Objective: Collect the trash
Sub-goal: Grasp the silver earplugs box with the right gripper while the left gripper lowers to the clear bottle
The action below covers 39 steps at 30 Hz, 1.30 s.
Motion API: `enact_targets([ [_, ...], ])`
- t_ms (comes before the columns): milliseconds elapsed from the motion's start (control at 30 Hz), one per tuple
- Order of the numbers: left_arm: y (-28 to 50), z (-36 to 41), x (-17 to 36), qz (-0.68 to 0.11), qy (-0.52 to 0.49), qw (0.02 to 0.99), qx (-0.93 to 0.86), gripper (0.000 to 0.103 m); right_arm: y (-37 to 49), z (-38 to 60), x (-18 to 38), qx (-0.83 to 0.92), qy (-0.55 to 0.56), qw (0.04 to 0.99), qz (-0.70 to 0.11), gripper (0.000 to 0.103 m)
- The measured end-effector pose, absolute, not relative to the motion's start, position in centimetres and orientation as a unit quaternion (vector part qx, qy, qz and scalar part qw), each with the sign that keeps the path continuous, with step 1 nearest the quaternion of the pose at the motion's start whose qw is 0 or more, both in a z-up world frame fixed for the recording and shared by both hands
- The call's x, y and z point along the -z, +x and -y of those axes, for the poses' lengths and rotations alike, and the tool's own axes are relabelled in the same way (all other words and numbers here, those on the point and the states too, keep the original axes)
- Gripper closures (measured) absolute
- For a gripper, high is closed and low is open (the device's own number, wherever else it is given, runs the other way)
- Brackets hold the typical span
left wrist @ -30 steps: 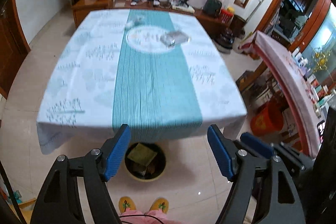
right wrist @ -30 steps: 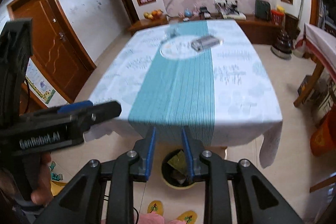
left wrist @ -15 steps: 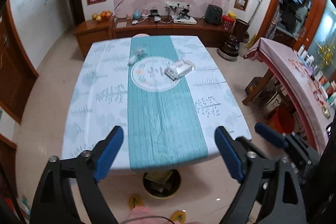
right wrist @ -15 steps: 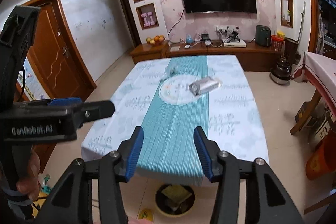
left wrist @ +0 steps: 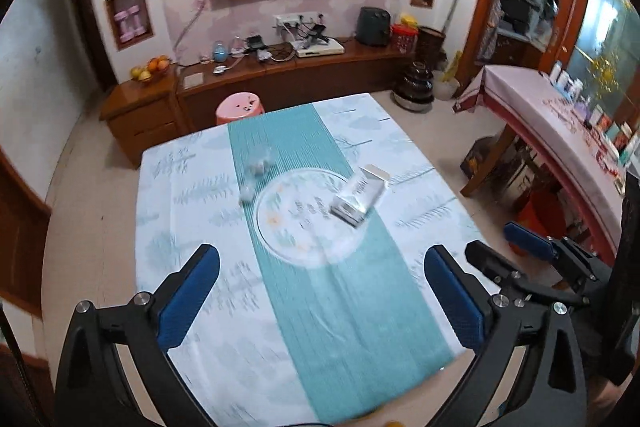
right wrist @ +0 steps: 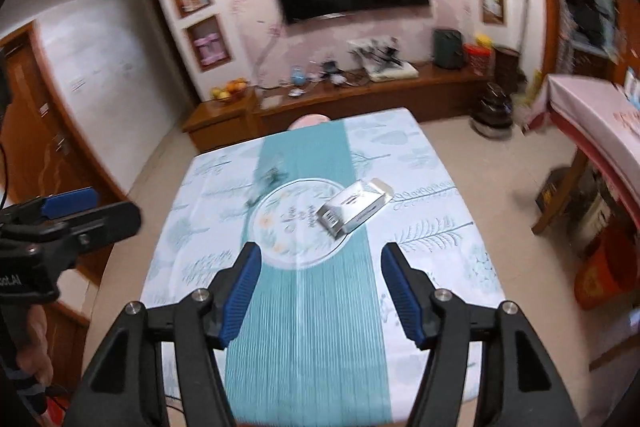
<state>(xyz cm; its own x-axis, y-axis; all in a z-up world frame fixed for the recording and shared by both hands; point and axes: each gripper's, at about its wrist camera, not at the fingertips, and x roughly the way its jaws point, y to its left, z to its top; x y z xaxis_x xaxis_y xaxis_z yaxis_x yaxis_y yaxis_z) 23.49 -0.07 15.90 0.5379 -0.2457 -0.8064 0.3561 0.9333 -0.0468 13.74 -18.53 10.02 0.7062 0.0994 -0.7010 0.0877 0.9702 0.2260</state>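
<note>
Both grippers empty, jaws just spread apart, the trash ahead on the table.

The silver box (right wrist: 354, 206) lies up the table (right wrist: 432, 259) past the right gripper (right wrist: 320, 291), slightly right of its line, long axis diagonal. For the left gripper (left wrist: 320, 301) it sits farther right; crumpled wrappers (left wrist: 256, 173) lie beyond, left.

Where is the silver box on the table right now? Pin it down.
In both wrist views the silver box lies on the table, right of centre, overlapping the round white motif's right edge on the teal runner.
</note>
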Motion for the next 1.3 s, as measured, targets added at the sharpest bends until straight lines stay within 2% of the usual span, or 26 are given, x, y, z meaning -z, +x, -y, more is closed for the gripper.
enact_targets([
  [167,32.2,-1.1,-13.4,-0.463,0.086,0.858,0.205,0.002,20.3,18.8,-7.5,0.049,0.171,0.891,-0.419,0.036],
  [333,40.8,-2.3,-7.4,-0.515,0.082,0.825,0.217,0.002,26.3,18.9,-3.0,0.089,0.223,0.856,-0.457,0.028],
  [467,45.3,-3.0,-2.7,-0.553,0.07,0.802,0.216,0.002,29.9,18.6,0.5,0.114,0.246,0.836,-0.477,0.024],
  [533,47.3,-3.5,-0.6,-0.564,0.068,0.796,0.21,0.002,31.5,18.3,2.1,0.125,0.255,0.827,-0.485,0.015],
  [633,49.9,-4.2,2.1,-0.583,0.062,0.785,0.202,0.002,33.5,18.2,4.3,0.155,0.271,0.815,-0.488,0.015],
  [833,52.9,-3.9,5.5,-0.601,0.067,0.769,0.208,0.002,36.5,18.3,7.5,0.212,0.297,0.791,-0.491,0.014],
  [1133,54.0,-0.8,7.5,-0.598,0.093,0.768,0.208,0.002,38.4,18.7,10.0,0.258,0.291,0.771,-0.505,0.014],
  [1233,54.6,0.0,8.4,-0.597,0.098,0.773,0.191,0.007,38.8,18.9,10.7,0.269,0.286,0.765,-0.511,0.013],
  [1300,55.0,0.3,9.2,-0.601,0.101,0.773,0.177,0.016,39.3,18.7,10.8,0.27,0.27,0.765,-0.518,0.013],
])
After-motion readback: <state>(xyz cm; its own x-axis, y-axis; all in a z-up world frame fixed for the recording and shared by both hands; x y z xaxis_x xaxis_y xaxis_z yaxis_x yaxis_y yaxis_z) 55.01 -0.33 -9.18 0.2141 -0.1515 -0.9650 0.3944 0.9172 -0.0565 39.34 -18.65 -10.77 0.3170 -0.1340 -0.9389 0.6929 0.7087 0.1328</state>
